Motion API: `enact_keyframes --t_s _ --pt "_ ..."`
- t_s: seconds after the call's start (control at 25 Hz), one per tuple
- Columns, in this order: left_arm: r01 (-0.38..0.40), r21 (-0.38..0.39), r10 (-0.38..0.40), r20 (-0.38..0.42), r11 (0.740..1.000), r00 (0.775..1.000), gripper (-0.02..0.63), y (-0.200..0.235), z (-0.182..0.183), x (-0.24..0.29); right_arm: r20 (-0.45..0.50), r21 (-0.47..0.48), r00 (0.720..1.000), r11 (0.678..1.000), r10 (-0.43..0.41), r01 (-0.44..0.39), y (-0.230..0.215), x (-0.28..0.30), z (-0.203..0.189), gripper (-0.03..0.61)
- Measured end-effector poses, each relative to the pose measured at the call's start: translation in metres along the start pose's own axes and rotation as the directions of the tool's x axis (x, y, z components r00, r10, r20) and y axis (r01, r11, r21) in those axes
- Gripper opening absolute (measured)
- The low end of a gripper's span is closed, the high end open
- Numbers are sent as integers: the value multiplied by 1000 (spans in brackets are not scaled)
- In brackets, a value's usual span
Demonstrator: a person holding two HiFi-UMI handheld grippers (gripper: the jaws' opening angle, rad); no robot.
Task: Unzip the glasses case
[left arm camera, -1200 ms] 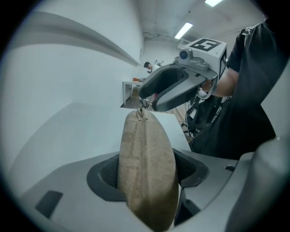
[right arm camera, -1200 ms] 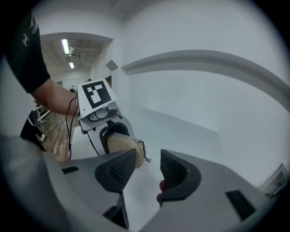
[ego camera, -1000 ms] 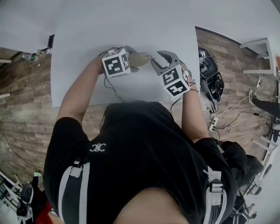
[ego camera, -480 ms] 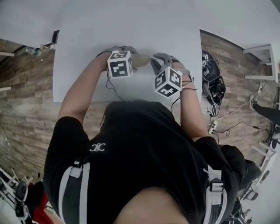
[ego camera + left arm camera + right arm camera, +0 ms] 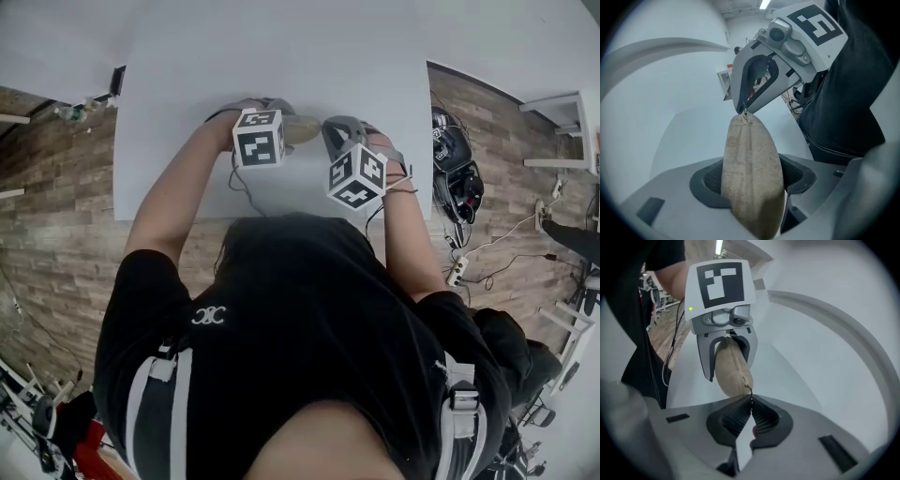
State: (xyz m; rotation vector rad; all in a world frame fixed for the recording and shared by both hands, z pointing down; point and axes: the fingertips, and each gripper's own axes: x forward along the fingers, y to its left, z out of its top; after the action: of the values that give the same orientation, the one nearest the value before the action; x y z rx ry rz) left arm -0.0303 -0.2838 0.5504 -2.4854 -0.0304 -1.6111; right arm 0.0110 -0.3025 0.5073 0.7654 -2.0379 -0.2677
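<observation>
A beige fabric glasses case [image 5: 752, 173] is clamped by its middle between the pads of my left gripper [image 5: 752, 185], held above the white table [image 5: 187, 75]. In the head view the glasses case [image 5: 300, 128] pokes out past the left gripper [image 5: 281, 120]. My right gripper [image 5: 751, 401] meets the case's far tip, its jaws closing tight on the small metal zipper pull [image 5: 749, 391]. The left gripper view shows the right gripper [image 5: 743, 110] pinching the zipper pull [image 5: 746, 117] at the top of the zip seam. The glasses case [image 5: 731, 369] looks zipped shut.
To the right of the table, a black helmet-like object [image 5: 455, 159] lies on the wooden floor. Cables and a power strip [image 5: 457, 267] lie near it. A white shelf unit [image 5: 562, 112] stands further right. The person's torso fills the lower head view.
The right gripper has moved left to the case's tip, rolled, and its jaws have gone from open to shut on the zipper pull. The left gripper has kept its hold.
</observation>
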Motion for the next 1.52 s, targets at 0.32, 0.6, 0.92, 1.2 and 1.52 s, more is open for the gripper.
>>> enact_keyframes --t_s 0.32,0.6,0.92,1.2,1.52 --pt "13 -171 19 185 985 983 296 8 22 -13 130 506 984 862 -125 42 -39 -15 10 18" --pt "69 -342 66 366 937 928 293 14 41 -27 154 797 957 603 -244 26 -64 -21 4 18" --pt "73 -387 112 433 919 894 293 16 41 -32 160 840 955 542 -249 1 -64 -20 2 18" --pt "163 -426 118 560 890 820 293 12 42 -48 178 862 951 505 -253 -27 -60 -20 7 18" --pt "306 -464 145 713 831 686 295 15 52 -73 215 870 943 489 -253 -67 -61 -26 10 18"
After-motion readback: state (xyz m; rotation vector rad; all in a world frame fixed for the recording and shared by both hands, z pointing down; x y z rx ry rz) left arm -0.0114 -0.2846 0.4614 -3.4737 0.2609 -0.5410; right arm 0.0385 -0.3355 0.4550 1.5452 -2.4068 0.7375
